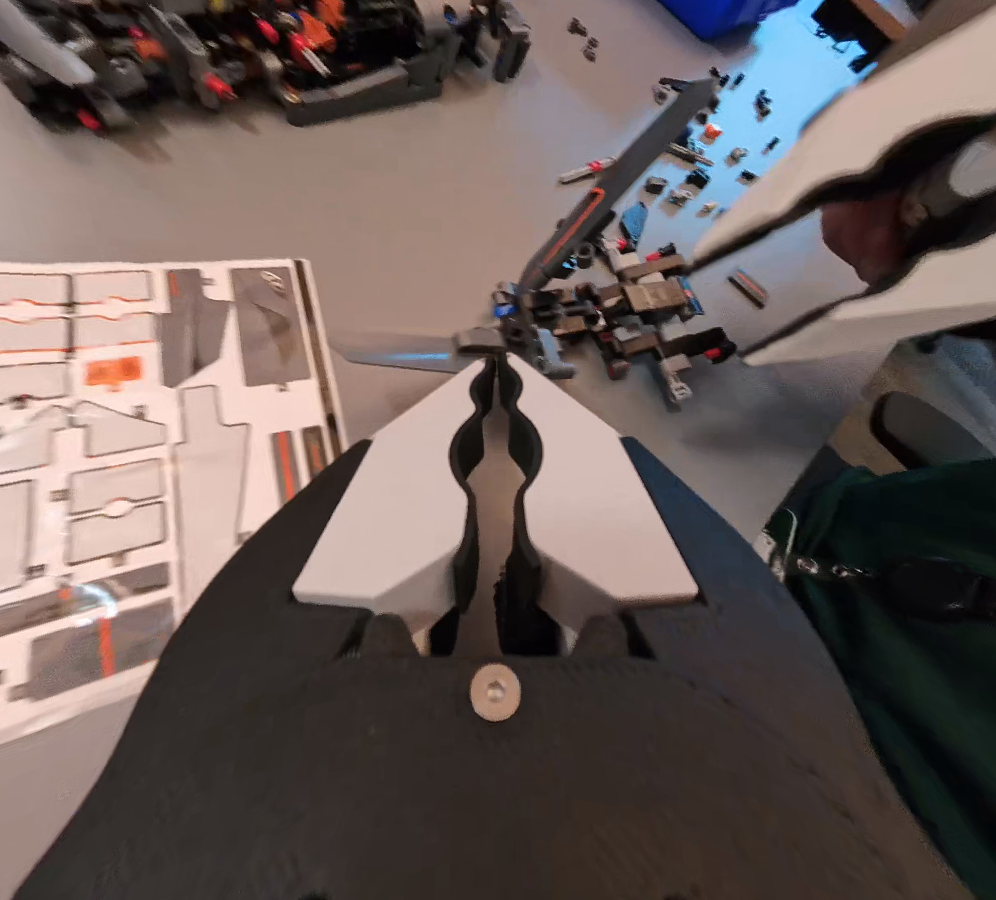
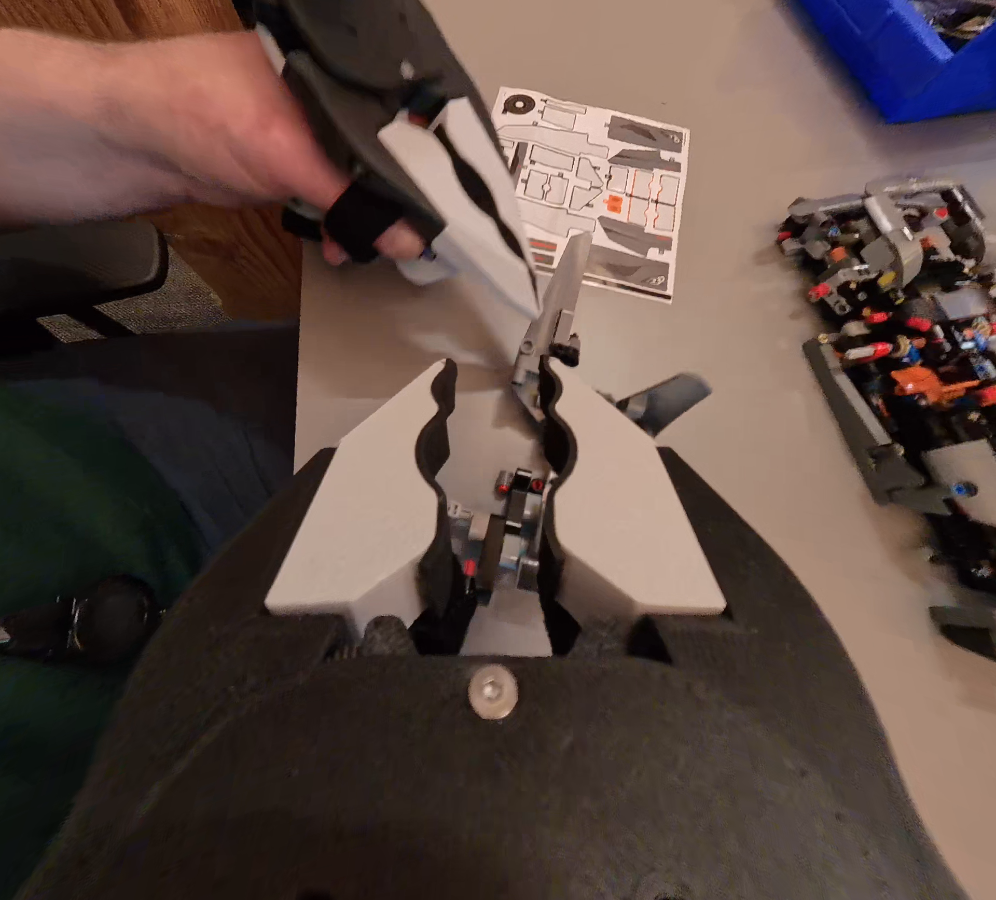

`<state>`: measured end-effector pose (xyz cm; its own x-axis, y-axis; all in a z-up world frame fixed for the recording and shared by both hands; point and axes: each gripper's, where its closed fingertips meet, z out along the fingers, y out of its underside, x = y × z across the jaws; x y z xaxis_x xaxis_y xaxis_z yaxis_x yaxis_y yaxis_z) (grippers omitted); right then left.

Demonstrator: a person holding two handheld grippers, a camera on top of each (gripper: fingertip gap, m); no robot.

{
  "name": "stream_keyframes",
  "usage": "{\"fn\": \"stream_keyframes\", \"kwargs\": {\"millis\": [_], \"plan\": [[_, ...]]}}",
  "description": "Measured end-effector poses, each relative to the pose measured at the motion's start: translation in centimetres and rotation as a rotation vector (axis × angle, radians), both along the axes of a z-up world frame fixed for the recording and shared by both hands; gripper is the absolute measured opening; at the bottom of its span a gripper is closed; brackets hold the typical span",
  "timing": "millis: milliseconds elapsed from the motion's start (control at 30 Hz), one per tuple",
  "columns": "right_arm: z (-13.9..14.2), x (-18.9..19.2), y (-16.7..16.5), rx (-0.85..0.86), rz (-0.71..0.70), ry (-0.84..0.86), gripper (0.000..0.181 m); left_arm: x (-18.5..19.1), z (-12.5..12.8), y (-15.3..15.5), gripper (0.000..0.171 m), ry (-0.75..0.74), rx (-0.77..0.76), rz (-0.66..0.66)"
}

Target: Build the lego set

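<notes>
Grey plastic is what the left gripper (image 1: 495,362) pinches in the left wrist view: its fingers are nearly together, clamped on a small grey joint at the near end of the lego sub-assembly (image 1: 620,313). Two long dark blades (image 1: 620,189) spread out from that joint, and the blocky body of the piece lies just beyond the tips on the grey table (image 1: 404,184). The right gripper (image 1: 711,303) comes in from the right with its fingers apart, tips at the body's far side. The likely risk is that so thin a grip lets the piece twist or a blade snap off if the other gripper pushes sideways.

From the right wrist view, the right gripper (image 2: 496,370) stands open, and the sub-assembly (image 2: 512,524) lies between its fingers, close to the right one; whether it touches is unclear. The left gripper (image 2: 531,308), held by a hand (image 2: 178,130), meets the upright blade just ahead. Closing off-centre could pop loose pins. The sticker sheet (image 2: 598,189) and the big half-built model (image 2: 905,351) lie well apart.
</notes>
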<state>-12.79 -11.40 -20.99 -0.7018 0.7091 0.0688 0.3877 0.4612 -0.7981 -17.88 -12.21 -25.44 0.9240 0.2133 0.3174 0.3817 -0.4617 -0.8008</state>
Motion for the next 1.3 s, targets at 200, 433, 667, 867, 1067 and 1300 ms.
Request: {"fn": "stream_keyframes", "kwargs": {"millis": [200, 433, 667, 867, 1067, 1300], "plan": [[0.6, -2.5, -0.8, 0.088, 0.053, -0.020, 0.027, -2.2, 1.7, -1.6, 0.010, 0.100, 0.044, 0.095], [-0.7, -4.6, -0.2, 0.202, 0.105, -0.186, 0.025, -4.0, -0.3, -1.0, 0.022, -0.118, 0.034, 0.038], [0.0, -5.9, 0.6, 0.230, 0.127, -0.262, 0.020, -4.0, 0.2, -0.5, 0.013, -0.133, 0.071, 0.022], [2.3, -6.1, 2.4, 0.199, 0.115, -0.257, 0.024, -3.2, 0.8, -0.4, 0.009, -0.129, 0.099, 0.044], [2.5, -5.0, 2.5, 0.229, 0.183, -0.371, 0.028, -1.7, 1.5, 0.0, 0.008, -0.089, 0.126, 0.087], [-2.4, -2.0, 2.6, 0.485, 0.289, -0.595, 0.027, -0.6, 1.9, 0.2, 0.006, -0.056, 0.150, 0.132]]}}
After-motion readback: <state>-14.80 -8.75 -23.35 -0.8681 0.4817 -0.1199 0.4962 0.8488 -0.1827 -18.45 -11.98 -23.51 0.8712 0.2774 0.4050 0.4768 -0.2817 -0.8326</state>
